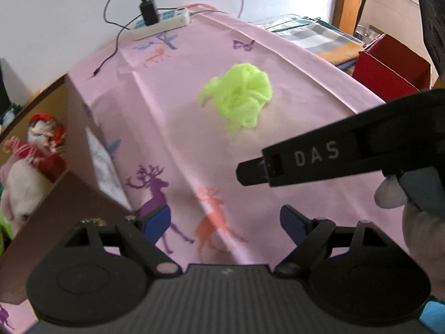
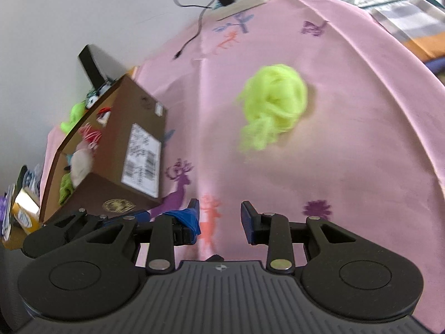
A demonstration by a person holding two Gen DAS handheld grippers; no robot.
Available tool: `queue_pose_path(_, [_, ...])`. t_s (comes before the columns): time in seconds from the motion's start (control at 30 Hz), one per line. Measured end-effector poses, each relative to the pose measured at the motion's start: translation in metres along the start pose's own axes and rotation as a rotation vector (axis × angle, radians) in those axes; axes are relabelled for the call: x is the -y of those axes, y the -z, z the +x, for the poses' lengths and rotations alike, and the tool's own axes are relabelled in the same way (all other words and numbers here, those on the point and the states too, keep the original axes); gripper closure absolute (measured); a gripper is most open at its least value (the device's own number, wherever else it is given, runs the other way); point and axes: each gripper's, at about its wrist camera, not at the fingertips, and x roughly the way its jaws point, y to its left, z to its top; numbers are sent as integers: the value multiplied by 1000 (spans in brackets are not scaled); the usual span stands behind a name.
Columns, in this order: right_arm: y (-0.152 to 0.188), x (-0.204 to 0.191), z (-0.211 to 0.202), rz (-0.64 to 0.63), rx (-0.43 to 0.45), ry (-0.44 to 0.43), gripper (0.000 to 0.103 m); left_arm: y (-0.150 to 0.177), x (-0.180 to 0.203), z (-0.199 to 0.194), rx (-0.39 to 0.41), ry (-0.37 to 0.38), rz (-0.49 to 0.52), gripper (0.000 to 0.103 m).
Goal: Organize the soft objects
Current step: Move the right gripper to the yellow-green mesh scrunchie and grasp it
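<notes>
Pink cotton cloth printed with purple and orange deer [image 1: 178, 128] covers my table, creased in long folds running toward the far edge. White letters "DAS" read clearly on the black plastic finger of my right tool [image 1: 251, 172], which reaches in from the right side of the left wrist view. A white shipping label with barcodes [image 2: 141, 161] is stuck on the side of the brown cardboard box [image 2: 116, 172]; its print is too blurred for me to read. A round gold emblem sits lower on the same box face, also unreadable.

My left tool [image 1: 225, 222] has its blue-padded fingers set wide apart with nothing between them. My right tool's fingers stand apart too, over bare cloth, gripping nothing; a scrap of blue material hangs at its left finger.

Ahead of both tools lies the neon yellow-green mesh puff [image 1: 239, 97], frilly and crumpled, alone on the cloth with open room all around it. It is well apart from the box, which stands at the table's left edge and holds a white plush toy with red-and-white yarn [image 1: 30, 161] and more green mesh.

At the far edge rests a white power strip [image 1: 164, 22] with a black charger plugged in, its thin black cable trailing across the cloth. A red box [image 1: 389, 69] stands beyond the right edge.
</notes>
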Motion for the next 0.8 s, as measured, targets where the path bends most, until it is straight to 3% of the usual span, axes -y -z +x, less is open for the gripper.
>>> queue_pose_path(0.4, [-32,55,-14,105,78,25,87,-43,10,33,71,30,7,18])
queue_pose_path(0.67, [-71,62,-15,122,145,-2,87,-84,-1,57,124,86,-33,18])
queue_pose_path(0.8, [-84,63,-4,116,143,-14,87,-96,-13,76,101,128,-92,18])
